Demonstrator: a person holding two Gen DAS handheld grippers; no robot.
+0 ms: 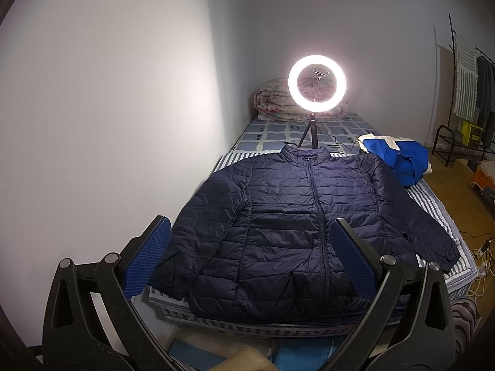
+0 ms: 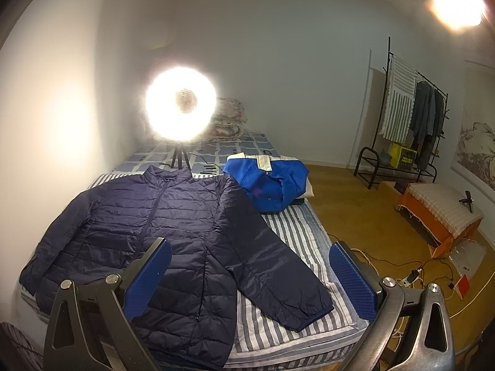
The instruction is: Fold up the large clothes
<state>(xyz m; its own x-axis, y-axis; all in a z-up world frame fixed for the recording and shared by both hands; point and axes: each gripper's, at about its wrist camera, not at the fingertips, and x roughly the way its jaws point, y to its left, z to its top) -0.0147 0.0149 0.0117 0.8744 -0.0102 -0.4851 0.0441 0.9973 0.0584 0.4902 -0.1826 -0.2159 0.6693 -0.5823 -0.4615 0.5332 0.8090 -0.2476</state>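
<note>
A dark navy quilted jacket lies flat, front up and zipped, on the striped bed cover, with both sleeves spread out; it also shows in the right wrist view. My left gripper is open and empty, held above the jacket's hem. My right gripper is open and empty, above the jacket's right sleeve and the bed cover.
A lit ring light on a tripod stands on the bed behind the collar. A folded blue and white garment lies at the right. A rolled quilt sits at the bed's far end. A clothes rack, cables and an orange box are on the floor at right.
</note>
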